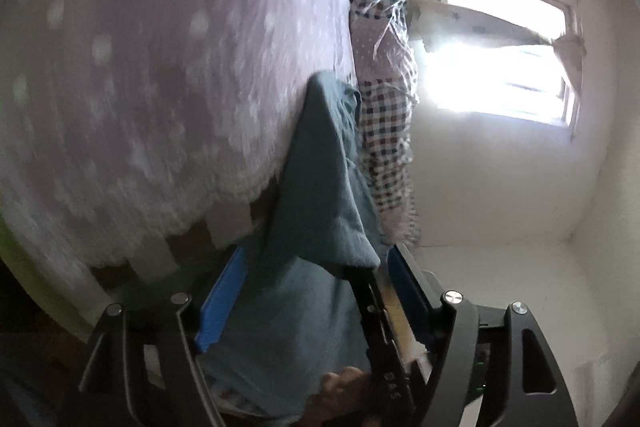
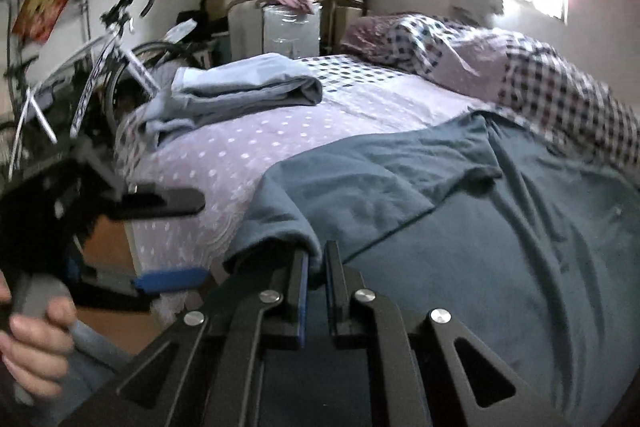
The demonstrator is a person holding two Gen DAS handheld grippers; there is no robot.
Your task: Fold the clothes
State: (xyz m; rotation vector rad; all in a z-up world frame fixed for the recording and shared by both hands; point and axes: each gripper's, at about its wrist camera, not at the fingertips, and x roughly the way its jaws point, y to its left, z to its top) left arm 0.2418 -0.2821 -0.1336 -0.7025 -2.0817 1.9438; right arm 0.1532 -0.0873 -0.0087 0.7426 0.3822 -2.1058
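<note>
In the left wrist view, rolled on its side, the left gripper (image 1: 308, 291) fills the bottom of the frame with its jaws spread wide. A flap of the teal garment (image 1: 320, 163) lies between the blue pads without being pressed, against the polka-dot bedsheet (image 1: 140, 67) at upper left. A checked quilt (image 1: 388, 131) runs down the centre beside the bright window (image 1: 504, 67).

In the right wrist view, the right gripper (image 2: 316, 267) at bottom centre has its jaws pressed together, pinching the near hem of the teal garment (image 2: 460, 227), which spreads wrinkled across the bed at right. The left gripper (image 2: 176, 243) hangs open at left, held by a hand (image 2: 36, 343). A folded grey-blue garment (image 2: 240, 87) already rests further up the bed. Folding of the teal piece looks barely begun: one sleeve is turned in, the body not.
</note>
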